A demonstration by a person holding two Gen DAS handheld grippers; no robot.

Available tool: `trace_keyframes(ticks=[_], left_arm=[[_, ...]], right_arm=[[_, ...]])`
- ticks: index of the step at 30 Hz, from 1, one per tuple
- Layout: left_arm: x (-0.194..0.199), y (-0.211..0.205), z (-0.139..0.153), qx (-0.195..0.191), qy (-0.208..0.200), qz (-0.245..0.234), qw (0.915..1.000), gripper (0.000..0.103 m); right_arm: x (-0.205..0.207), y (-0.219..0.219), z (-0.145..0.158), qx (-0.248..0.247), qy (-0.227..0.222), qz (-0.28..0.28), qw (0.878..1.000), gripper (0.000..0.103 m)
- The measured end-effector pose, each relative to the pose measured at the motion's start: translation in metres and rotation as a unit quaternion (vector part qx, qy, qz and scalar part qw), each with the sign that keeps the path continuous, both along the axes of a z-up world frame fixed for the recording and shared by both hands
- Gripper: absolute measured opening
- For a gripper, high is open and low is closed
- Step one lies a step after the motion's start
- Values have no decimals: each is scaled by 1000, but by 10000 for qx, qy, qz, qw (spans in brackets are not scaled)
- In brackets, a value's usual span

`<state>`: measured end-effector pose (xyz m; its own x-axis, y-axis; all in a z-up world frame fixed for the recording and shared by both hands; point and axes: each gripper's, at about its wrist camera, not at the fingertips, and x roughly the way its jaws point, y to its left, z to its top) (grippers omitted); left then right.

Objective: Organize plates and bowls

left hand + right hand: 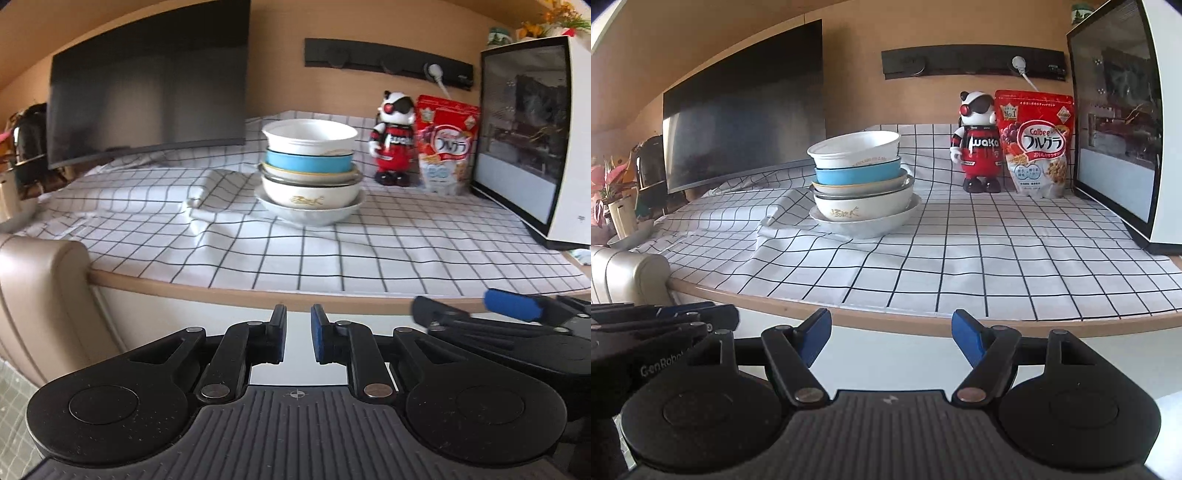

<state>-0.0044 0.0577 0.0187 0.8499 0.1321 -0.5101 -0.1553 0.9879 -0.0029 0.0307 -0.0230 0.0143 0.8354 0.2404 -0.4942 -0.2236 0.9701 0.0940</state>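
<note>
Hovering off table: both tools [298,338] [891,338] empty, bowl stack [310,170] untouched.

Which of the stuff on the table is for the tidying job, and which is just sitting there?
For the job:
- stack of bowls and plates, white bowl on top, blue bowl under it
- left gripper and right gripper, both empty

Just sitting there:
- toy robot
- cereal bag
- dark monitor
- checked tablecloth
</note>
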Motion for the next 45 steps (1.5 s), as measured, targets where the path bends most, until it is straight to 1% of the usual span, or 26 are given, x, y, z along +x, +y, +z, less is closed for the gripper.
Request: trace_keyframes(ticks=[4,13,45], left_arm=[[0,0,0,-51,-11,-88,9999,17],[1,2,0,-102,-21,-78,9999,17],[3,5,-2,-221,61,-134,9996,17]], right_arm=[[-2,3,1,-31,-47,-14,10000,73],[-6,1,1,-63,-78,-67,9999,73],[-3,2,-2,-68,11,-38,10000,74]])
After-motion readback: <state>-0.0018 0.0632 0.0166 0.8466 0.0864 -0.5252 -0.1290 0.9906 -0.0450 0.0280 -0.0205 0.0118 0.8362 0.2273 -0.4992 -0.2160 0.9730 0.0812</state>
